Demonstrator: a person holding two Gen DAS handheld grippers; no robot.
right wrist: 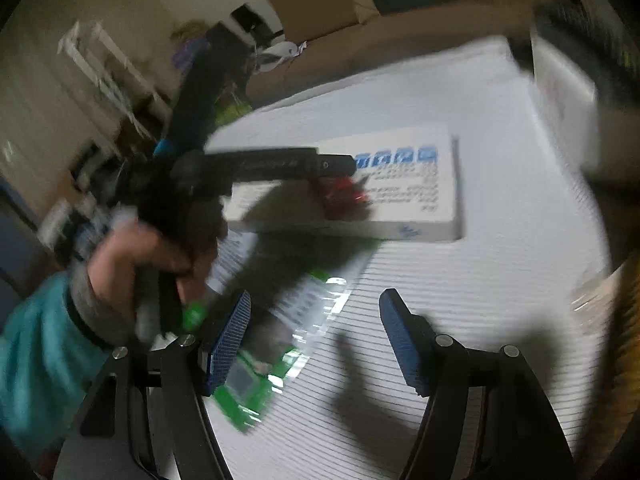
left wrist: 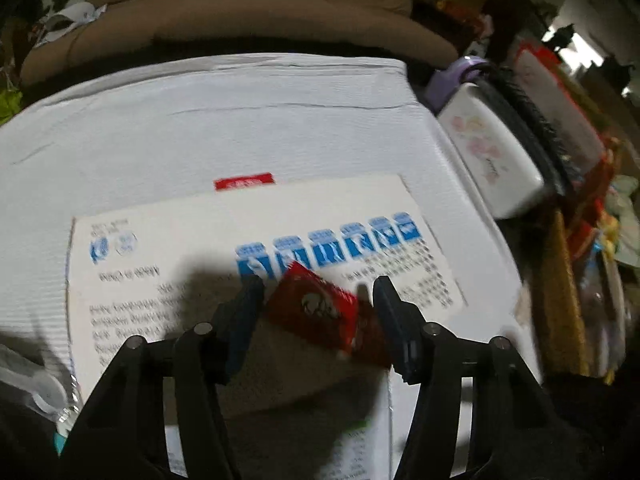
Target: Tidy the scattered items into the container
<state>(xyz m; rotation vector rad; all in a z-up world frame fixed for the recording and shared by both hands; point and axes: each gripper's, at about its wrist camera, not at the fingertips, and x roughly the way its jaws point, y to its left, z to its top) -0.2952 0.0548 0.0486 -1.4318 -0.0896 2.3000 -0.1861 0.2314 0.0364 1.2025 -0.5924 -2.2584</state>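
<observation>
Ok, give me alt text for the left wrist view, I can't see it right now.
The left tool straddles a small red packet lying on a flat white box printed with blue icons. The box sits on a white ribbed table cover, with a brown sofa behind. The picture is blurred.

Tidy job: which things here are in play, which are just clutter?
In play: red sachet between the left tongs; white box under it; green-and-clear packet by the right tongs.

Clutter: brown sofa; floral white case.
</observation>
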